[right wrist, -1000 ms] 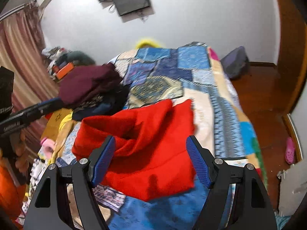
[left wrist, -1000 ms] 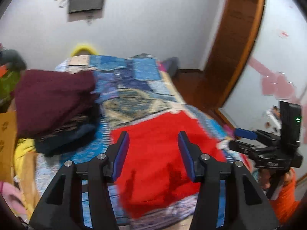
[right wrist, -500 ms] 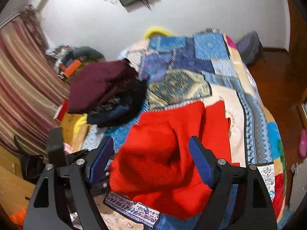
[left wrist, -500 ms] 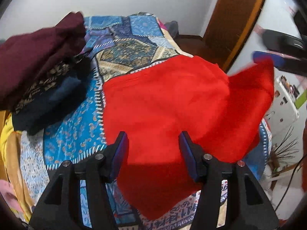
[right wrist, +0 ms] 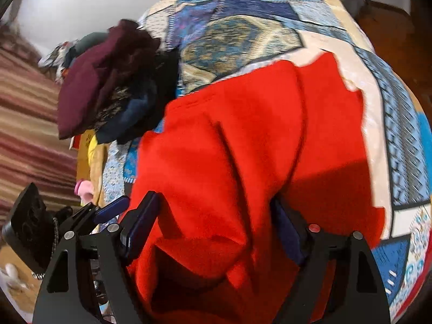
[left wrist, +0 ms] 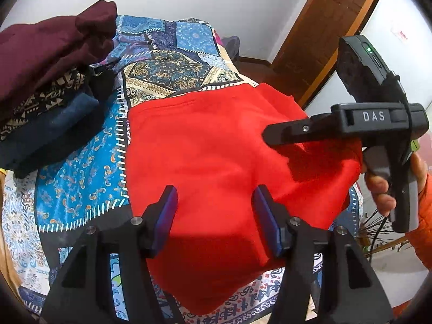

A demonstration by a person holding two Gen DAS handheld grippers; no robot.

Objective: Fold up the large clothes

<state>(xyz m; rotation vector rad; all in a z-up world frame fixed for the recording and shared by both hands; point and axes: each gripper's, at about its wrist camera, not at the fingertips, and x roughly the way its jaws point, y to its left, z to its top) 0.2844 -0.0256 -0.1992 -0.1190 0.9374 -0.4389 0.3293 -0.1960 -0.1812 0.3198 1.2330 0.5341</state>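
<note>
A large red garment (left wrist: 216, 145) lies spread on the patchwork quilt (left wrist: 81, 189) near the foot of the bed. My left gripper (left wrist: 215, 191) hovers just above its near part. The jaws are opening a little, and nothing is pinched between the blue pads. In the right wrist view the red garment (right wrist: 243, 135) is bunched into folds. A loose fold bulges up between the wide jaws of my right gripper (right wrist: 214, 201). In the left wrist view one finger (left wrist: 297, 132) of the right gripper reaches over the cloth's right side, held by a hand (left wrist: 380, 189).
A pile of clothes topped by a maroon piece (left wrist: 46, 46) sits on the bed's left side, close to the red cloth. A wooden door (left wrist: 324, 27) stands behind on the right. A striped curtain (right wrist: 27, 135) hangs left of the bed.
Both grippers came down toward the bed. The right one swung in over the cloth's right side. The flap it held up half a second ago has sunk into folds.
</note>
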